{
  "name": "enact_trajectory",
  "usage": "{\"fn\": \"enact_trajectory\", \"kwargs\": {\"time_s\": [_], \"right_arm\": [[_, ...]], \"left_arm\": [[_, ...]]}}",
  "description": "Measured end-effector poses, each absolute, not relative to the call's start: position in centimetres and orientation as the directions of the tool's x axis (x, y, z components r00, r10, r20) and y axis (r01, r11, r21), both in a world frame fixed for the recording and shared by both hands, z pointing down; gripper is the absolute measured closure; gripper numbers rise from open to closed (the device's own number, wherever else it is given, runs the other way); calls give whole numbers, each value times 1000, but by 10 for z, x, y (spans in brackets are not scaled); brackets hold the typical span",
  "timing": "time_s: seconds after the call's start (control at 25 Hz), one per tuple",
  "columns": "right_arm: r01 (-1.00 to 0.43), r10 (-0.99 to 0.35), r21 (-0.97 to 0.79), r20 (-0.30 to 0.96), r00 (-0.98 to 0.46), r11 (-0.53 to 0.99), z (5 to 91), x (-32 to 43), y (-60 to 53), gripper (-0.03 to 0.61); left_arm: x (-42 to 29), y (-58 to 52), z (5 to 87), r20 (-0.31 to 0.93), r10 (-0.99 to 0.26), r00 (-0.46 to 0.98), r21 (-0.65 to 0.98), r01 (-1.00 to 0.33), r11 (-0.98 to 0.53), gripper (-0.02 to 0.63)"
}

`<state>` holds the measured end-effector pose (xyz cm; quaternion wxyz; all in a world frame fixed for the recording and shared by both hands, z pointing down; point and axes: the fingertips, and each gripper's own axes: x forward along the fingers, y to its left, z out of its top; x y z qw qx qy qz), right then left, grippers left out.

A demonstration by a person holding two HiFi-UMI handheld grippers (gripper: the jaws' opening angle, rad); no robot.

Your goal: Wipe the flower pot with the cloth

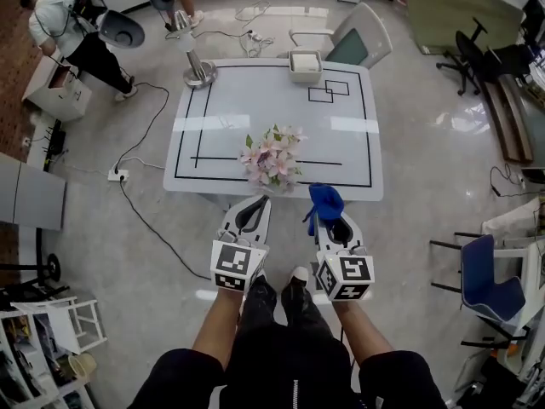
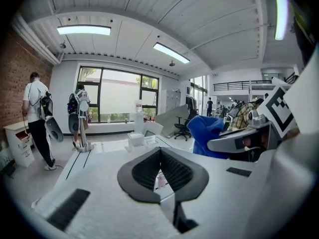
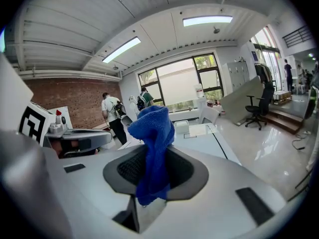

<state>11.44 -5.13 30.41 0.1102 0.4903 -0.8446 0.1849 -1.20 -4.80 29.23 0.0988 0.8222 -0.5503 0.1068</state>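
The flower pot, full of pink and white blooms, stands at the near edge of the white table. Both grippers hang in front of that edge, apart from the pot. My left gripper is shut with nothing in it; in the left gripper view its dark pads meet at the tips. My right gripper is shut on the blue cloth, which sticks up from the jaws and droops between them in the right gripper view as a blue cloth. The pot body is hidden under the flowers.
A white box sits at the table's far edge and a stand at its far left corner. A chair is behind the table. A person stands far left. Cables and a power strip lie on the floor.
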Motion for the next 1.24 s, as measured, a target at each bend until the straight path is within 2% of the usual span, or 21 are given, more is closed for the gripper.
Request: {"fn": "enact_trajectory", "kwargs": {"time_s": [0.24,0.44,1.24], "right_arm": [[-827,-739,-231,371,-561,512,290,97,-30,482],[-806,-722,-243,358,-592,540,282,83,-17,482],[-795,-722,-257,333,-606,549,269,93,6,482]], "left_arm": [[-31,-35,267,255,-910,327,47,-944,-326,607],[-31,-16,267,268,-901,341,44,-939,-342,607],[0,-1,264,249,-880,405,51,-913,-406,607]]}}
